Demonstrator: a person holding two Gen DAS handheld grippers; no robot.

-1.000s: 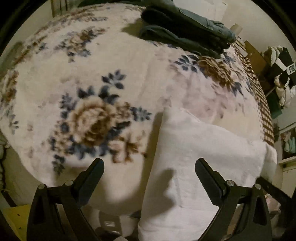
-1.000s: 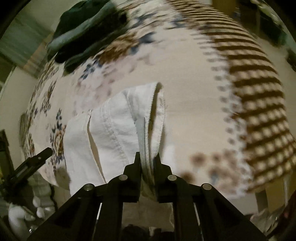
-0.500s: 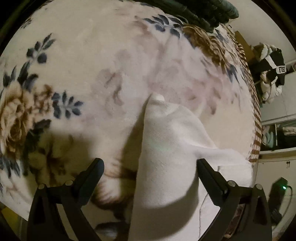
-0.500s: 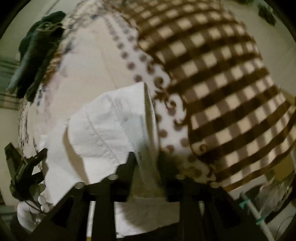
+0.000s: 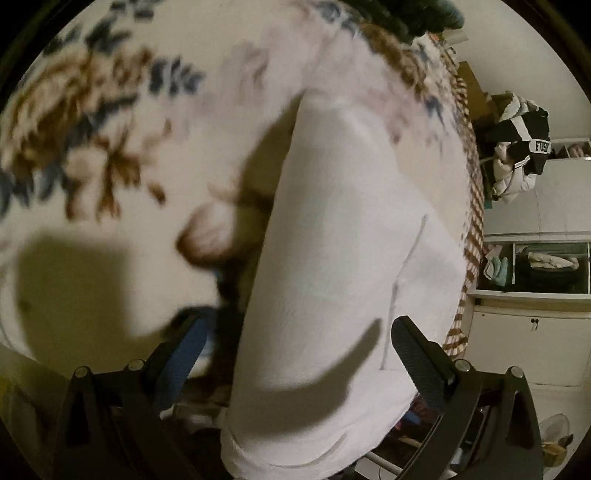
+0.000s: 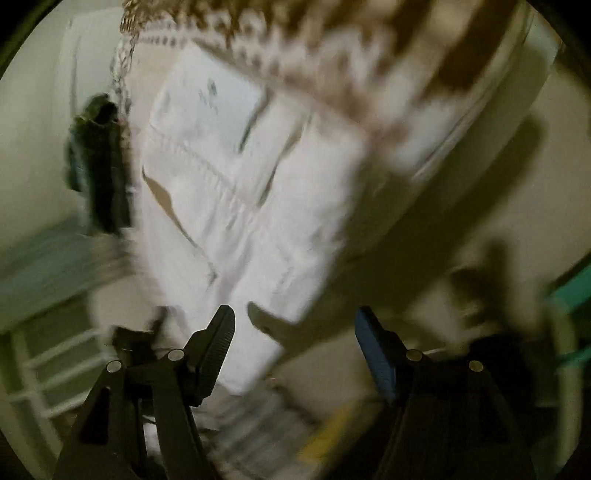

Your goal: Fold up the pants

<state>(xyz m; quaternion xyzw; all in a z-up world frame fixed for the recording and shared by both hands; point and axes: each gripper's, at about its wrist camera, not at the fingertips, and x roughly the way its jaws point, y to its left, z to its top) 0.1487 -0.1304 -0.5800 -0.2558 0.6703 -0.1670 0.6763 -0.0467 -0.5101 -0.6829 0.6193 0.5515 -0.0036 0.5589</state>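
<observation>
The white pants (image 5: 343,266) lie folded on the floral bedspread (image 5: 110,147), with their near end hanging over the bed edge. My left gripper (image 5: 299,339) is open, its fingers straddling the near end of the pants without closing on them. In the right wrist view the white pants (image 6: 240,192) show seams and a label, blurred by motion. My right gripper (image 6: 295,328) is open and empty, just off the lower edge of the pants.
A pile of dark green clothes (image 5: 417,18) lies at the far end of the bed and also shows in the right wrist view (image 6: 99,173). The bedspread has a brown checkered border (image 5: 472,206). Shelves with clothing (image 5: 535,266) stand at the right.
My right gripper has opened and let go of the pants' edge, then swung away fast. My left gripper has moved closer over the pants and stays open.
</observation>
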